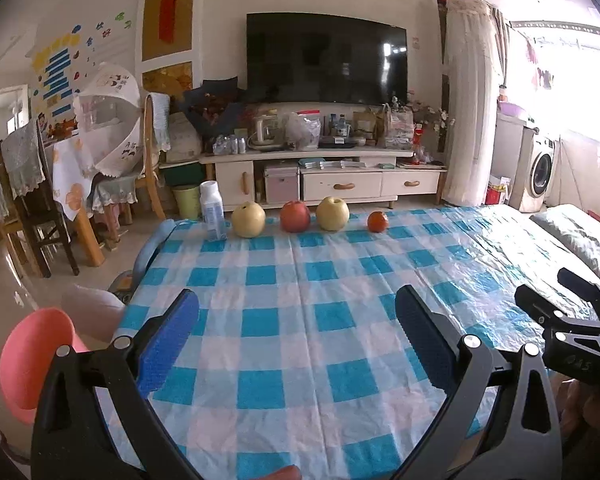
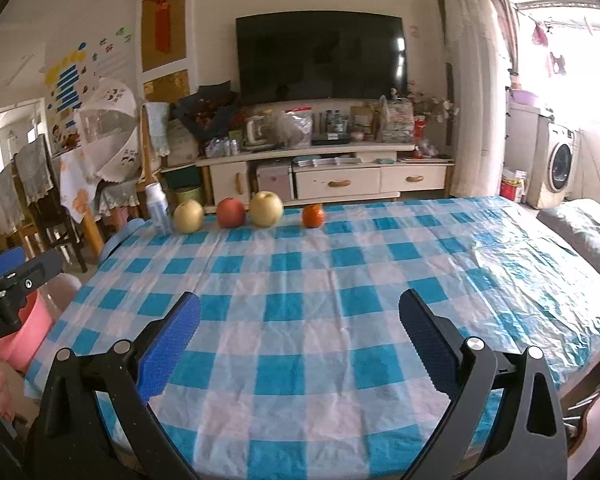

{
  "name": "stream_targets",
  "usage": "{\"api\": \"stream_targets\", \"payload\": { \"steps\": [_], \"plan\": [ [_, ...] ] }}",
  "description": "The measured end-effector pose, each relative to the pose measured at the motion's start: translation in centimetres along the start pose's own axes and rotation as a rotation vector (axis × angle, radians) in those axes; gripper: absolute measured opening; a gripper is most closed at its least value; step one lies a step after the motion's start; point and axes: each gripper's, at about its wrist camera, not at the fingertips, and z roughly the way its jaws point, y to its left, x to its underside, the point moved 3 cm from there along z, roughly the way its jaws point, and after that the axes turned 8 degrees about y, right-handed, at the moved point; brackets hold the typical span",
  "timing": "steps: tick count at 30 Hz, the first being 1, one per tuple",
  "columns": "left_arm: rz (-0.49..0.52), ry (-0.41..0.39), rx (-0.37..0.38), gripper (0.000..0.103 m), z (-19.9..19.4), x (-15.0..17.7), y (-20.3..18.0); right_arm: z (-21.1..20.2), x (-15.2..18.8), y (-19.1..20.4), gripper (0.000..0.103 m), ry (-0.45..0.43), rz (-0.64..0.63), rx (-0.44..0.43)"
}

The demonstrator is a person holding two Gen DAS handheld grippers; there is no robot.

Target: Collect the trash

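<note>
Both claws hang wide and empty over the near edge of the checked surface [image 1: 300,280]: the left claw [image 1: 296,312] and the right claw [image 2: 300,312]. Along the far edge stand a white bottle [image 1: 212,210], the likeliest trash, at the far-left corner, then a yellow pear [image 1: 248,220], a red apple [image 1: 295,217], a second pear [image 1: 332,213] and an orange [image 1: 377,222]. The bottle stands just beside the first pear and close to the edge. A careless reach could tip it off, or nudge the fruit and set it rolling. The crinkled cloth may also drag.
</note>
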Motion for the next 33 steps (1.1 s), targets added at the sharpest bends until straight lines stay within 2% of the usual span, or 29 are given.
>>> {"api": "stream_targets", "payload": {
  "steps": [7,17,24,33],
  "plan": [
    [0.032,-0.009,0.002,0.099,-0.3,-0.2,-1.9,-1.3,-0.1,-1.9,0.098,-0.038,0.011,0.046],
    [0.017,-0.022,0.02,0.099,-0.9,-0.6,-3.3,-2.1,0.2,-3.4,0.098,-0.072,0.007,0.099],
    [0.024,-0.043,0.002,0.099,-1.3,-1.1,-3.9,-2.1,0.2,-3.7,0.098,-0.078,0.011,0.1],
    [0.022,-0.032,-0.002,0.099,-1.1,-1.1,-3.8,-2.2,0.2,-3.6,0.098,-0.083,-0.007,0.106]
  ]
}}
